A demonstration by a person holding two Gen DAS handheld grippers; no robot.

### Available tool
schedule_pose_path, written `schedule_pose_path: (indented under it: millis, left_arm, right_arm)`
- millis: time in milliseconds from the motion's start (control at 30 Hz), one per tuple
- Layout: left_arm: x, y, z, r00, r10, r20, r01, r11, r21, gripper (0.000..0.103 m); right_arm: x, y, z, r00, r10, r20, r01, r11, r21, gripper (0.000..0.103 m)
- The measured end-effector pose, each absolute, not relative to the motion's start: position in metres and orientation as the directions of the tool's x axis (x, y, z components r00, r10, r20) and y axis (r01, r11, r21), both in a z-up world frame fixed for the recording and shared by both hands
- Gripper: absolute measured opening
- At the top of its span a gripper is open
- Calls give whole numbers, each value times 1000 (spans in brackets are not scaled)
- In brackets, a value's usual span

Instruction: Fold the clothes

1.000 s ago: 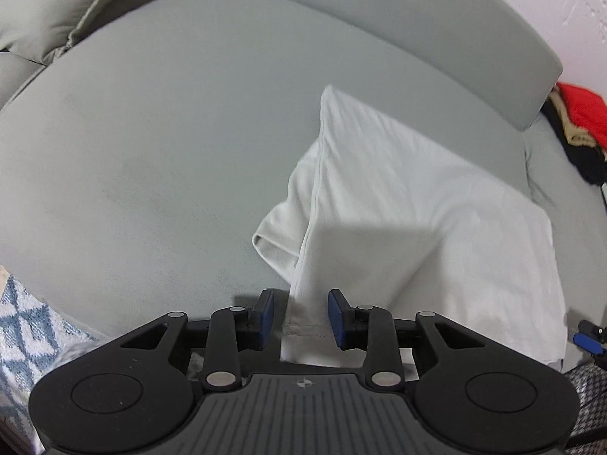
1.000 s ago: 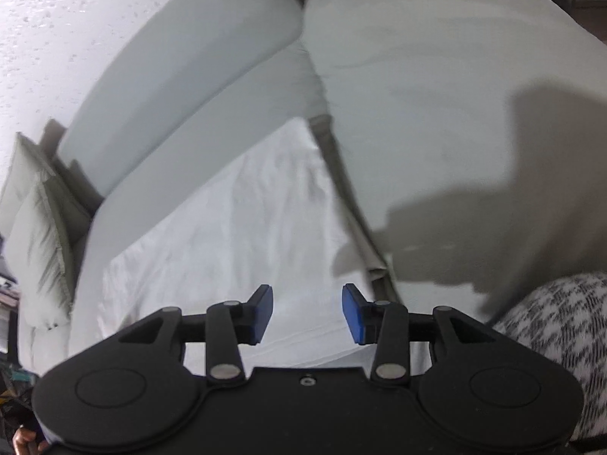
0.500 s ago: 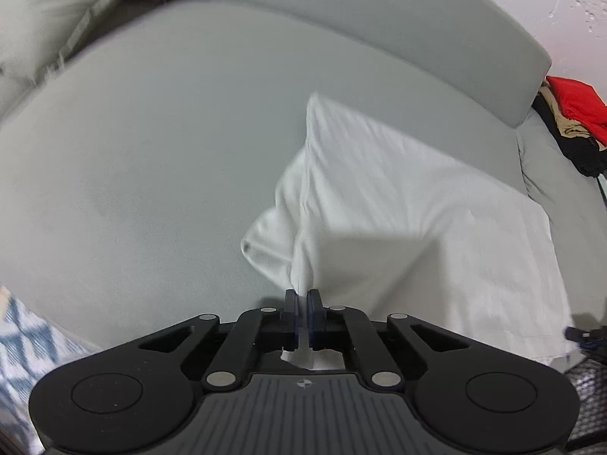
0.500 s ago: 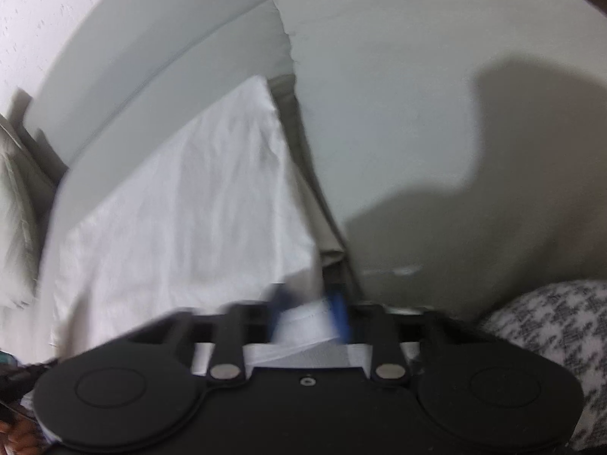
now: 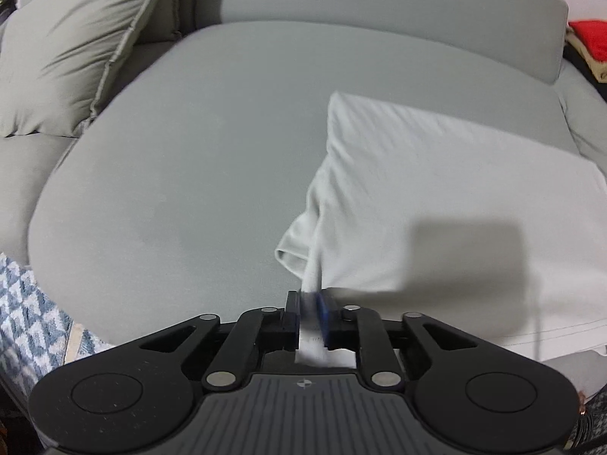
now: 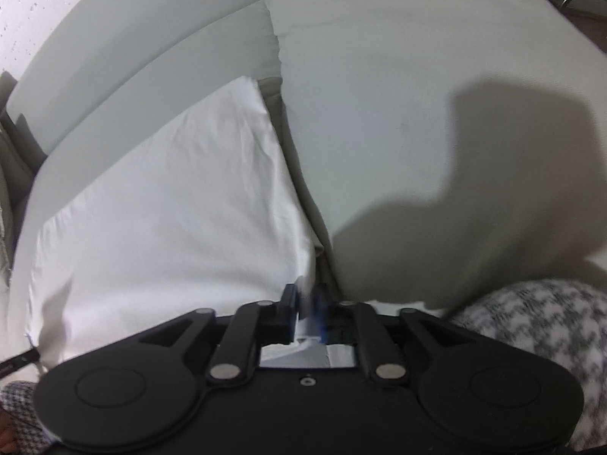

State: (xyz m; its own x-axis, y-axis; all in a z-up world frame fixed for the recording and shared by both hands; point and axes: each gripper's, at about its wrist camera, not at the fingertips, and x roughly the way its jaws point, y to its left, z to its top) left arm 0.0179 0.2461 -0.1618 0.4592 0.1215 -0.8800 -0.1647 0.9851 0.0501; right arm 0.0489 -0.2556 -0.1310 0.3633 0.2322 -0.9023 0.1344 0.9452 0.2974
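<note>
The white garment [image 5: 436, 197] lies folded and smooth on the grey sofa seat [image 5: 182, 174], one hem corner rolled under at its near left edge. No writing is legible. The left tool [image 5: 311, 309] is closed on its left front corner; the right tool [image 6: 307, 305], open a second ago, now appears, through blur, clamped on the right corner.

Count: one white garment [image 5: 436, 189], two grippers, left gripper [image 5: 312, 316] and right gripper [image 6: 306, 316], each pinching a near corner of it. One sofa [image 5: 182, 174], one cushion [image 5: 64, 49] at 10 o'clock. One clothes pile [image 5: 588, 49] at 2 o'clock, one patterned rug [image 5: 30, 322] at 8 o'clock.
</note>
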Motion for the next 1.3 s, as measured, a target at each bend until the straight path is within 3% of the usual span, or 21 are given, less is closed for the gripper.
schedule_pose_path:
  millis: [100,200,233,333,500,733,800,833,933,1033,1100,1167,1200,1233,1300]
  left_arm:
    - [4,248,-145,505,190,-842,-187,976,109,17]
    - [-1,243,-128,584,138,-800,-154,986,58,18]
    - [3,237,-126,599,109,-794,-134,990,35,18]
    - [27,205,-134,613,48,-789,-57,998,16,19]
    - [57,136,-169,599,-48,-799,123,992,33,22]
    - [1,93,-180,593,-18,-805,365,897,250,14]
    - [-14,101,-174,559,-45,-828,395,892,218,17]
    - [-21,105,-172,541,-59,-839,409,890,202,26]
    - [-27,122,-161,543,-90,-835,379,913,148,29]
    - [-10,136,-145,616,-78,-784,283,950,128,29]
    - [11,147,-138,654,-55,-754,205,973,106,29]
    - [36,156,-136,679,-34,-733,136,988,80,28]
    - [49,160,-136,686,-24,-727,104,993,65,26]
    - [60,162,-137,691,-18,-723,82,995,54,22]
    - [83,166,-140,700,-5,-714,41,999,34,16]
  right_arm:
    - [37,-262,-115,400,239,-885,112,945,306,34]
    - [30,-275,-94,486,274,-830,109,923,369,41]
    - [33,-274,-89,516,306,-800,96,908,408,40]
    - [46,-251,-90,543,381,-748,41,878,478,18]
    - [70,-186,-113,480,438,-760,-66,882,467,17]
    - [32,-157,-123,389,390,-835,-247,917,314,18]
    - [17,-166,-115,345,396,-851,-261,911,319,18]
    - [10,-172,-112,324,402,-856,-262,908,328,18]
    - [4,-190,-100,310,443,-841,-228,894,387,21]
    - [3,-199,-77,400,467,-788,-206,884,419,40]
    - [20,-202,-75,472,465,-749,-171,882,440,43]
    - [38,-203,-76,539,452,-711,-133,879,458,36]
    - [48,-204,-76,569,444,-692,-116,877,467,29]
    - [57,-205,-78,594,440,-674,-98,871,482,16]
    - [76,-207,-83,642,426,-637,-62,857,511,13]
